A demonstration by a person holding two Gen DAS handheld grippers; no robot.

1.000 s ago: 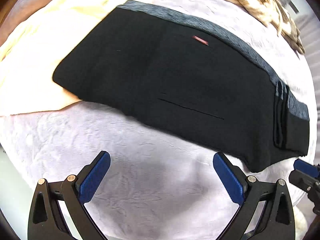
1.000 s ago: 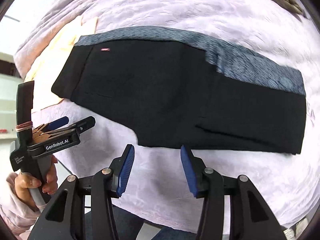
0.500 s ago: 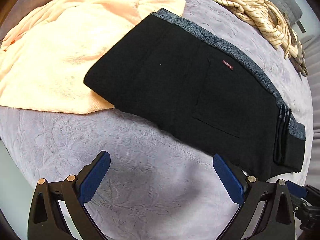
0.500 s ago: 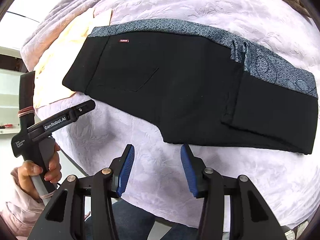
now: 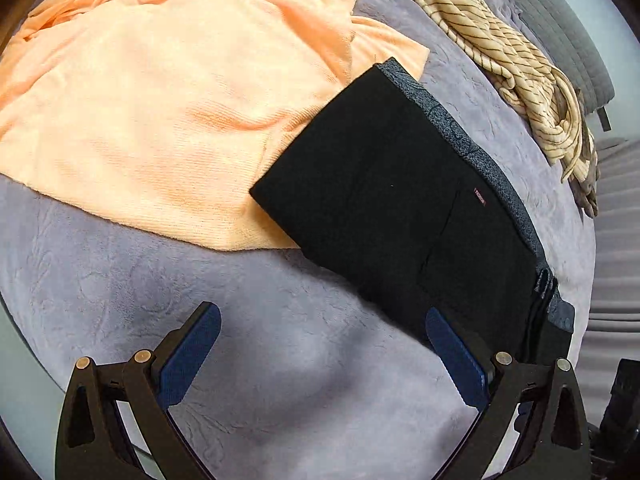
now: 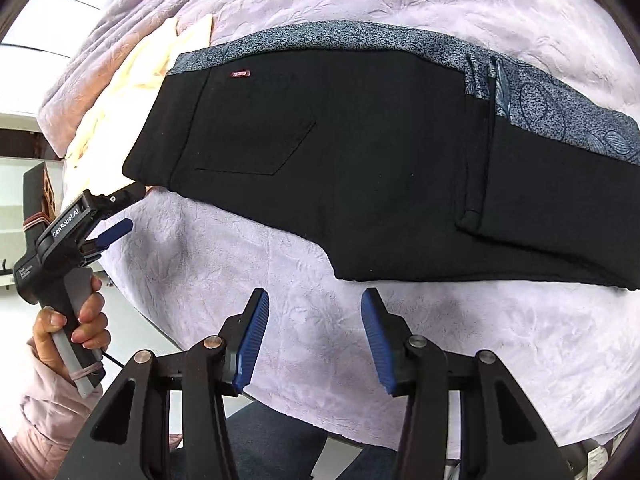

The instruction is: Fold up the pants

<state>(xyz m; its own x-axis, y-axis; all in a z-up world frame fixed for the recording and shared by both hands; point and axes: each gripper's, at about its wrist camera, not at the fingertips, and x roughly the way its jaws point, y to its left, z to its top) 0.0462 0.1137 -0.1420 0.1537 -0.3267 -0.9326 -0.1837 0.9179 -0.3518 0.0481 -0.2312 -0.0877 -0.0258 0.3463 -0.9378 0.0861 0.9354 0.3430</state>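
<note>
Black pants (image 6: 360,160) lie folded on the lavender blanket (image 6: 320,280) of the bed, a flat rectangle with the blue-grey patterned waistband (image 6: 340,38) along the far edge and a back pocket with a small red label (image 6: 241,74) facing up. From my right wrist view I can see layered edges stacked toward the right end, so I judge the legs are already doubled over the seat; the bundle looks neat and closed, with no loose leg trailing out. In the left wrist view the same pants (image 5: 400,208) sit with one corner resting on an orange towel (image 5: 160,100), and a striped beige garment (image 5: 500,52) lies bunched well apart, further up the bed. My left gripper (image 5: 320,356) hovers above bare blanket, jaws spread wide, holding nothing, its right finger just beside the near edge of the pants. My right gripper (image 6: 316,340) is also empty, jaws parted to a moderate gap, short of the pants' near edge. I would call the folding essentially done; what may be left is one more fold to halve the bundle, or simply squaring it up clear of the towel.
</note>
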